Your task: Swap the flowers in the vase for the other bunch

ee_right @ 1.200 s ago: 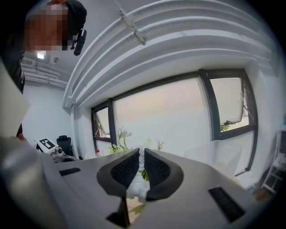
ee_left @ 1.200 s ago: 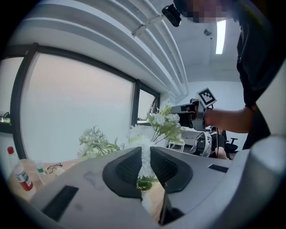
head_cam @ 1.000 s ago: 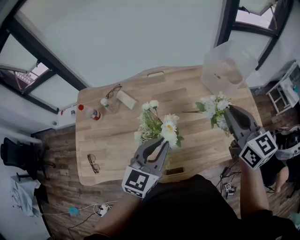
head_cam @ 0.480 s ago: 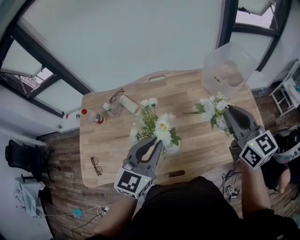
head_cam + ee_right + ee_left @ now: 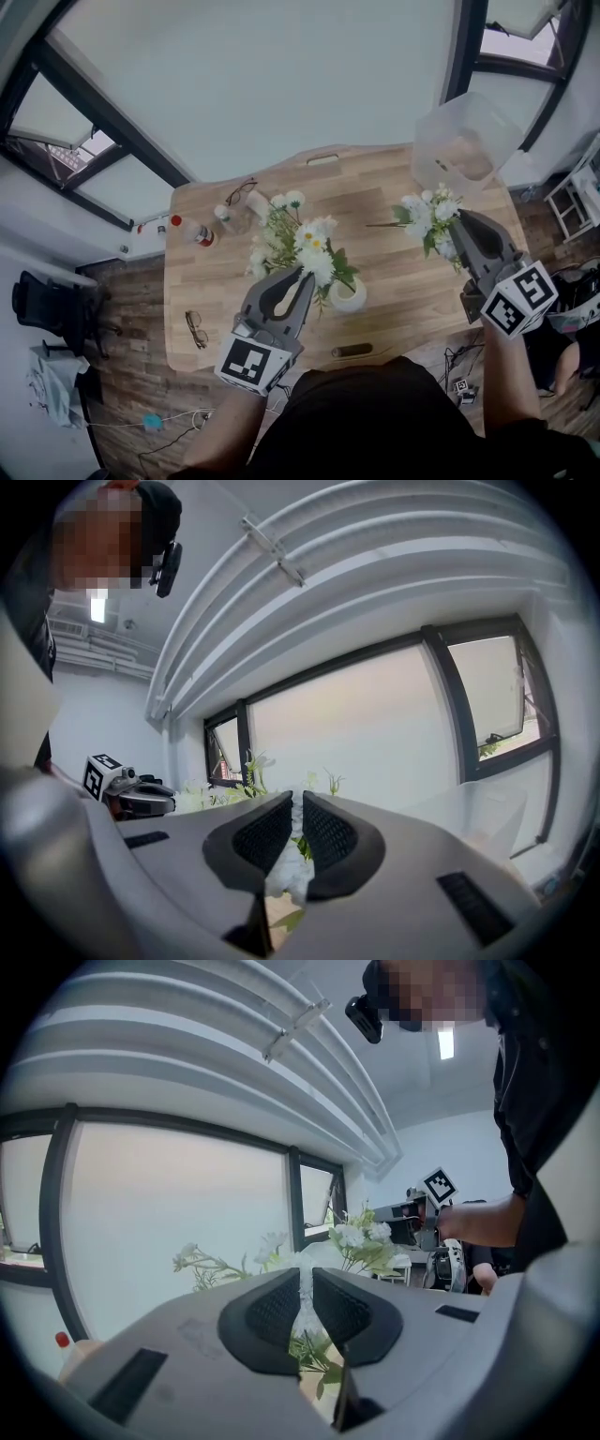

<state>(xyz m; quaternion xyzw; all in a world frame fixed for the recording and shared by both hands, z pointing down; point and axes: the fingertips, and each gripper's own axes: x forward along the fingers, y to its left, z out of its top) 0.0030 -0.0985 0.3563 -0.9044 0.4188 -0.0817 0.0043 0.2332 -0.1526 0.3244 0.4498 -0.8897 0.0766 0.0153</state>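
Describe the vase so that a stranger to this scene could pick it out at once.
Start at the wooden table. Near its front edge, just right of the left gripper, sits the vase. It is the only squat, round, white pot there; the red-capped bottle and clear plastic box stand at the far side.
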